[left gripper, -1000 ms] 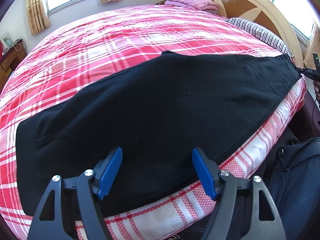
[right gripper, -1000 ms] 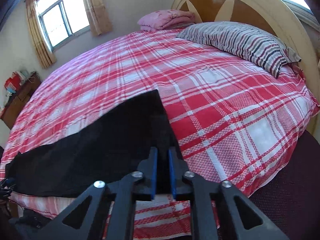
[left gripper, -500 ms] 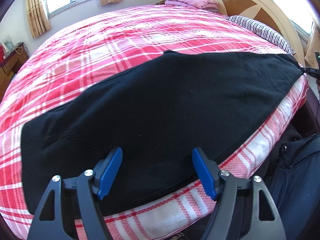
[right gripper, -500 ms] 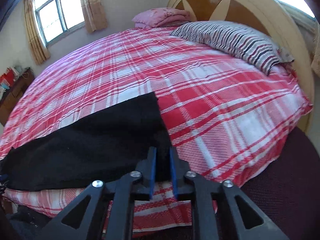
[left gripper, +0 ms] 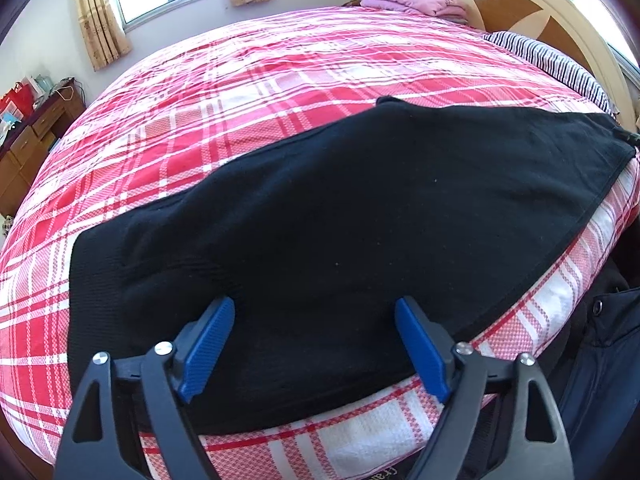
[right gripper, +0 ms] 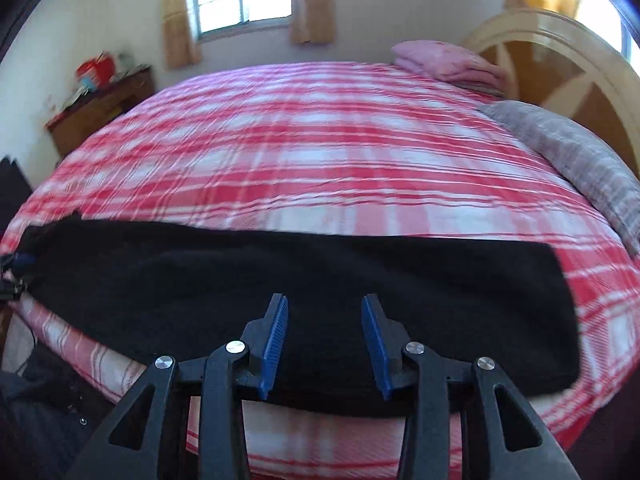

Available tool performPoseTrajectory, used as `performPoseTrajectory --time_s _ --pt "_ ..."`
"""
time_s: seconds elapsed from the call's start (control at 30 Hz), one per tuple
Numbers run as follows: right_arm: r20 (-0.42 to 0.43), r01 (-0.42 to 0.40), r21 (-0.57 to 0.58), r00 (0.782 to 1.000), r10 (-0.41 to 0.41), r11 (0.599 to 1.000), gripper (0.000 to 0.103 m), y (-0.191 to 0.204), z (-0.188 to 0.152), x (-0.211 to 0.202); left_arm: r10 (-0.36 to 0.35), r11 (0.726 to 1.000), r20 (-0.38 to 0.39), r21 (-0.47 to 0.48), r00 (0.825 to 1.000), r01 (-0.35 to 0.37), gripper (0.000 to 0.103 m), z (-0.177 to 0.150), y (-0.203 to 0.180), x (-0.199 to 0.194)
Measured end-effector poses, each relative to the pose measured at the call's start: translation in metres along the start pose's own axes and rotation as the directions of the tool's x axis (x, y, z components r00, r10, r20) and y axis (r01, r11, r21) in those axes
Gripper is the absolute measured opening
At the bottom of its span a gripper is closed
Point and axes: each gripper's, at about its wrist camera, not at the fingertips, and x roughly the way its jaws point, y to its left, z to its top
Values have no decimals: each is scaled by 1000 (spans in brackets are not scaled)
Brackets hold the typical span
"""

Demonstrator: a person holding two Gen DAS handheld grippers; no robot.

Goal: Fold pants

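Note:
Black pants (left gripper: 360,220) lie flat in a long band along the near edge of the red plaid bed (left gripper: 280,80). My left gripper (left gripper: 314,302) hovers over their near edge. Its jaws are opening wide, and the blue pads (left gripper: 208,336) touch no cloth. In the right wrist view the pants (right gripper: 440,288) stretch from left to right. My right gripper (right gripper: 325,300) sits above their near hem, its jaws opening. The cloth shows through the gap and is not pinched.
A striped pillow (right gripper: 580,160) and a folded pink blanket (right gripper: 448,60) lie by the curved wooden headboard (right gripper: 560,60). A wooden dresser (right gripper: 100,108) stands by the far wall under the windows. A person's dark jacket (left gripper: 600,360) is close against the bed's near side.
My right gripper let go of the pants' end, swung left along the bed edge to above their middle, and its jaws parted. The left gripper's jaws spread a little wider.

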Motion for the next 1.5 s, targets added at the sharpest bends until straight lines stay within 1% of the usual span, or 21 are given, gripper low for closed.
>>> performPoseTrajectory --time_s 0.07,0.1,0.13,0.2,0.27,0.4,0.47,0.53,0.57,0.63,0.73,0.8,0.83,0.93,1.07,1.13,1.27,1.33,1.37,1.43,1.5 --pt "-39 -22 -37 999 21 999 40 18 -6 16 1 1000 1 1 1000 -1 89 0 -1 0" --pt "-49 -9 -61 999 6 998 46 25 -12 22 0 1000 2 -1 1000 0 90 0 -1 0" --pt "-32 14 -94 999 -17 995 52 33 -17 23 -1 1000 3 -2 1000 1 90 0 -1 0" --pt "-15 55 -166 998 -59 985 57 48 -23 23 1 1000 6 -1 1000 -1 92 0 -1 1" --pt "-9 85 -202 996 -89 976 58 53 -26 22 2 1000 7 -2 1000 -2 93 0 -2 1" --pt "-10 48 -168 999 -51 985 58 43 -25 13 11 1000 8 -1 1000 -11 94 1 -1 -1" --pt "1 0 -110 1000 0 994 58 32 -24 2 21 1000 19 1 1000 -21 94 3 3 -7" --pt "26 -24 -45 999 25 999 58 18 -23 -8 69 998 51 -11 996 -68 94 5 14 -17" --pt "46 -20 -12 999 21 1000 58 10 -22 -13 114 993 69 -33 991 -112 94 6 25 -22" --pt "77 -2 42 997 -1 999 58 -8 -22 -22 164 985 76 -72 984 -158 94 6 41 -26" --pt "85 -12 135 996 0 991 58 -37 -23 -25 220 965 51 -159 974 -209 94 -1 74 -26" --pt "43 -4 211 999 -5 977 58 -56 -26 -15 224 956 6 -197 975 -219 95 -9 89 -16" --pt "45 -21 229 999 11 973 58 -62 -27 -11 208 955 -13 -212 978 -206 96 -13 94 -11" --pt "58 -37 236 998 23 971 58 -62 -27 -17 173 952 26 -262 985 -160 99 -19 104 -12" --pt "148 -5 282 988 -38 959 58 -80 -24 -44 218 950 25 -234 976 -206 99 -13 103 -14" --pt "172 6 343 983 -69 939 58 -102 -25 -57 214 947 26 -251 977 -201 99 -14 108 -14" --pt "193 -3 509 975 -111 861 58 -156 -37 -73 208 937 33 -294 978 -189 101 -20 115 -13" --pt "201 -45 583 976 -90 811 58 -178 -46 -73 214 937 39 -290 976 -194 103 -22 113 -13" --pt "200 -65 603 977 -72 795 58 -184 -49 -71 220 938 39 -282 975 -200 103 -22 113 -11" --pt "191 -81 622 980 -50 779 58 -192 -53 -65 223 939 46 -278 974 -202 103 -22 112 -9" --pt "168 -87 618 986 -23 781 58 -192 -54 -55 219 939 53 -283 974 -196 103 -24 113 -10"
